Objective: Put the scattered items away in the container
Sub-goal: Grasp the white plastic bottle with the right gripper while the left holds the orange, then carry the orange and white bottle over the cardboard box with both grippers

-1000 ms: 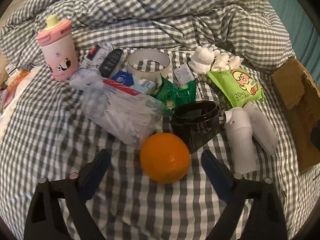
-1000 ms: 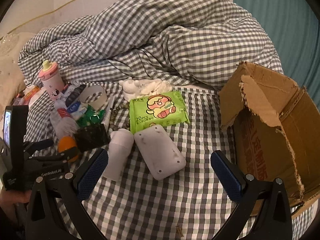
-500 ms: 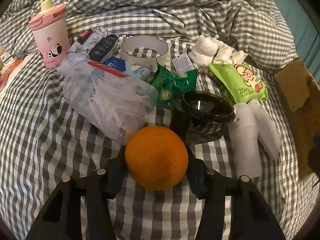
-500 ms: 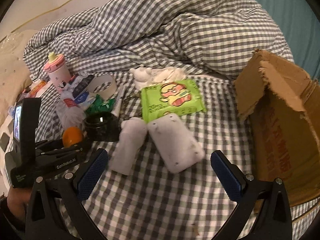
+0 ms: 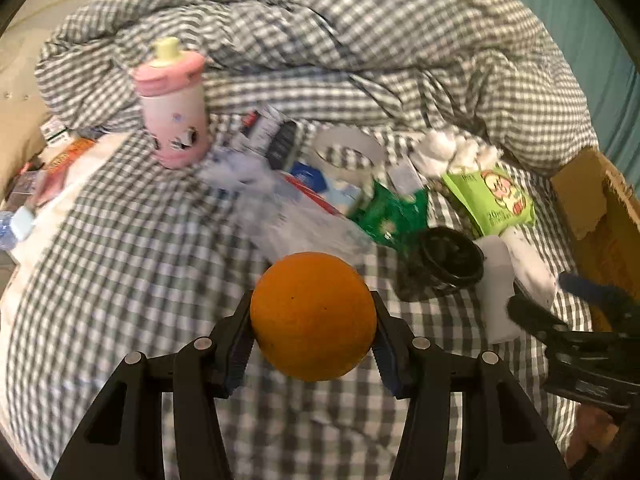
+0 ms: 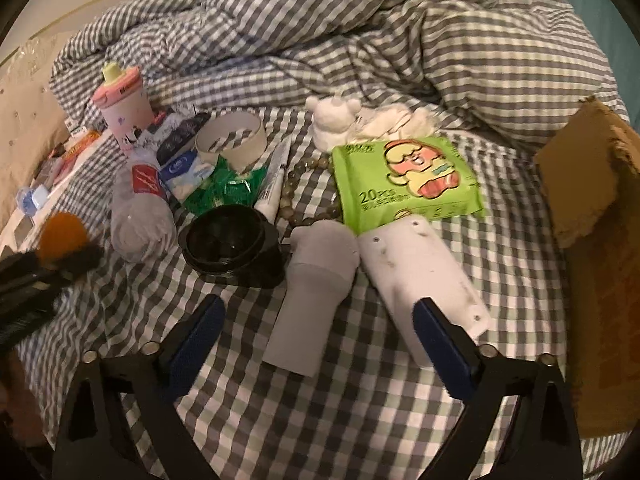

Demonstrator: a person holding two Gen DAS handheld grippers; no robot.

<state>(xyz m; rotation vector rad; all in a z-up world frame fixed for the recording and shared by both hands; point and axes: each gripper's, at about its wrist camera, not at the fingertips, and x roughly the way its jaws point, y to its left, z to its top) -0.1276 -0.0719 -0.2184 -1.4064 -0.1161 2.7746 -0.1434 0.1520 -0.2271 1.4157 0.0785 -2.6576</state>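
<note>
Count, L to R on the grey-and-white checked bedsheet (image 6: 360, 420):
- 1 pink sippy bottle w/ yellow spout (image 6: 122, 114)
- 1 round orange fruit (image 5: 313, 316)
- 1 white tape ring (image 6: 231, 140)
- 1 black round jar (image 6: 229, 242)
- 2 white plastic housings (image 6: 316, 292)
- 1 green wet-wipe pack (image 6: 404, 184)
- 1 torn brown cardboard box (image 6: 592, 248) at far R.

Left gripper (image 5: 313, 344): clamped on the orange, blue pads pressing both flanks; fruit is clear of the sheet.

Right gripper (image 6: 320, 340): jaws closing, not yet touching anything. Cylindrical white housing lies between the fingers; flat white housing sits at the R finger.
</note>
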